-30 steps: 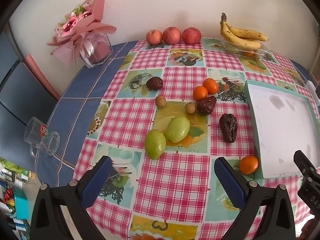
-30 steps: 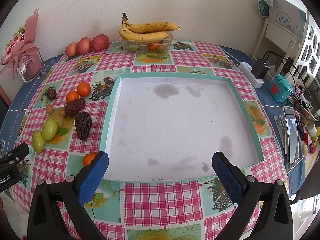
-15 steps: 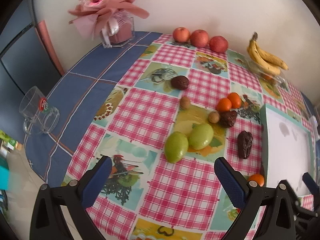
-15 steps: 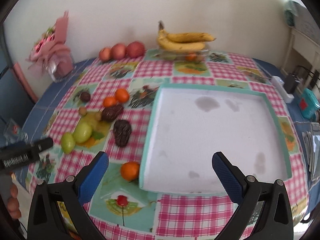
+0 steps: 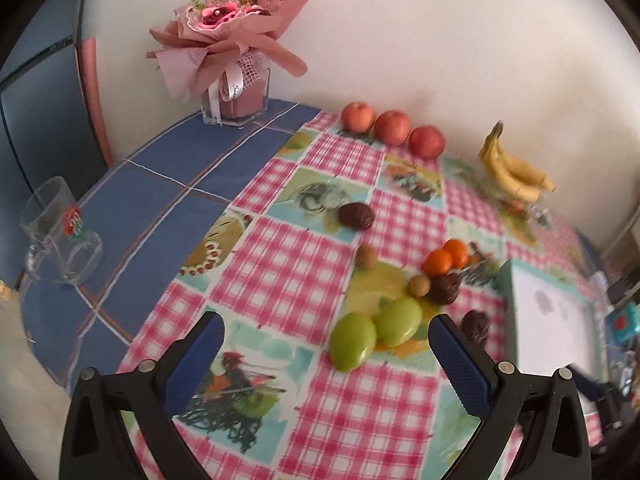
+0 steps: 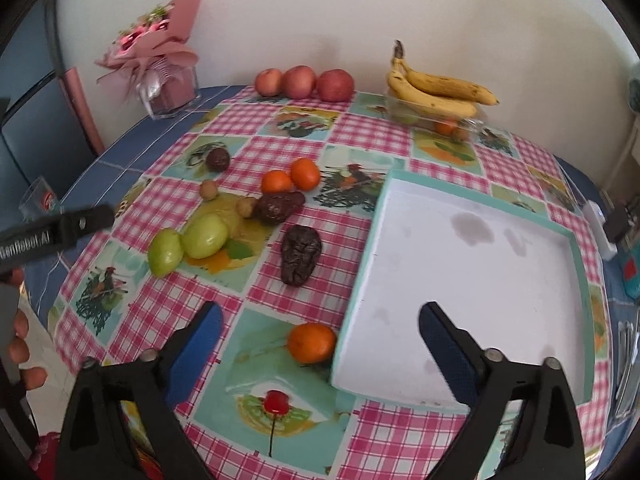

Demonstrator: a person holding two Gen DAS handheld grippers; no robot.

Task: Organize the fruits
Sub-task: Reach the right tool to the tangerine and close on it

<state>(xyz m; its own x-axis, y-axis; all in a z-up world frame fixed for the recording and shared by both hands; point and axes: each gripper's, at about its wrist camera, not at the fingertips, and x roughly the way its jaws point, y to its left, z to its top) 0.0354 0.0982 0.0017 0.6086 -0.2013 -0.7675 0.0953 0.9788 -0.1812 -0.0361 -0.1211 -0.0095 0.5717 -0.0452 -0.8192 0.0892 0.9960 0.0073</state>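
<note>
We're at the approach step, nothing picked yet. Left gripper point(image 5: 326, 344) and right gripper point(image 6: 320, 332) both gape wide, holding nothing. White tray point(image 6: 576, 248) sits bare on the right of the checked tablecloth point(image 6: 168, 312). Loose fruit lies left of it: two green mangoes point(image 6: 186, 242), dark wrinkled fruit point(image 6: 300, 254), two oranges point(image 6: 291, 178), and one orange point(image 6: 312, 342) just beside the tray's near corner, roughly between our right jaws. Our read: next move is to drop onto that orange, close gently since it can roll, then lift it over the rim.

A pink-wrapped bouquet point(image 5: 236, 32) stands in a clear vase (against the wall); a glass mug point(image 5: 60, 232) lies tipped on the blue tablecloth point(image 5: 160, 184).
</note>
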